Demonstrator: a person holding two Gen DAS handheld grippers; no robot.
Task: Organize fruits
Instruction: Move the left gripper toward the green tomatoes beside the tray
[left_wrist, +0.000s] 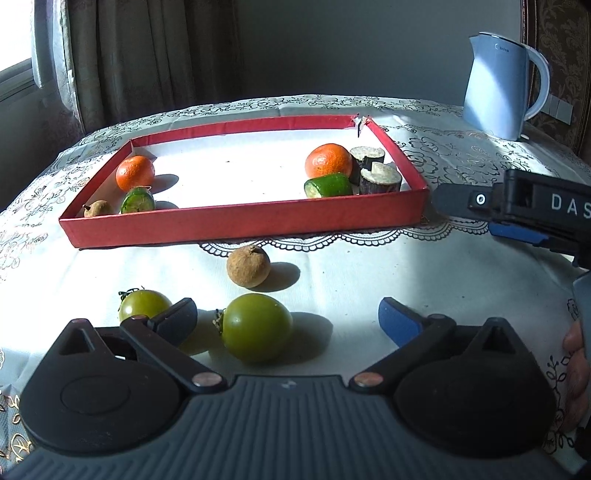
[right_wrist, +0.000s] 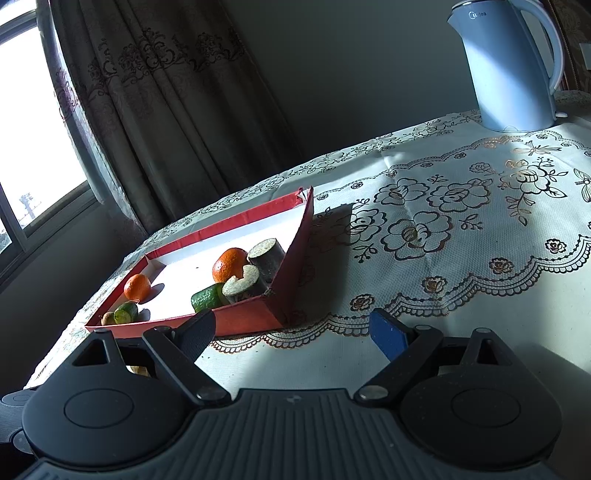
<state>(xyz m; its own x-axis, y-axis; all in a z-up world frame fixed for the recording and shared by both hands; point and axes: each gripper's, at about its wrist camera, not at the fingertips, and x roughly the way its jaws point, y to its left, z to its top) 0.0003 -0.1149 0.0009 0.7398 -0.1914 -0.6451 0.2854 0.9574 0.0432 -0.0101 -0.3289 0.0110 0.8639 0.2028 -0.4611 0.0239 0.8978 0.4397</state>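
On patterned tablecloth (left_wrist: 332, 266), green tomato (left_wrist: 256, 326) lies untouched between left gripper's (left_wrist: 288, 325) wide-spread fingers (left_wrist: 399, 325).

You've got a red tray (left_wrist: 240, 221) w/ white floor, two orange mandarins (left_wrist: 135, 172) (left_wrist: 328, 160), green cucumber pcs (left_wrist: 328, 185), two green tomatoes (left_wrist: 256, 327) (left_wrist: 142, 304), brown longan (left_wrist: 248, 266). Tablecloth (right_wrist: 461, 266) white w/ gold-black floral print; kettle (right_wrist: 506, 70) pale blue.

Left wrist view: low over the tablecloth (left_wrist: 369, 266), facing the red tray (left_wrist: 240, 221) square-on, close ahead. Right wrist view: low, angled leftward, tray (right_wrist: 251, 317) ahead-left beyond its fingers. Shared: tray, kettle (left_wrist: 498, 85) (right_wrist: 509, 66), curtain (right_wrist: 166, 110).
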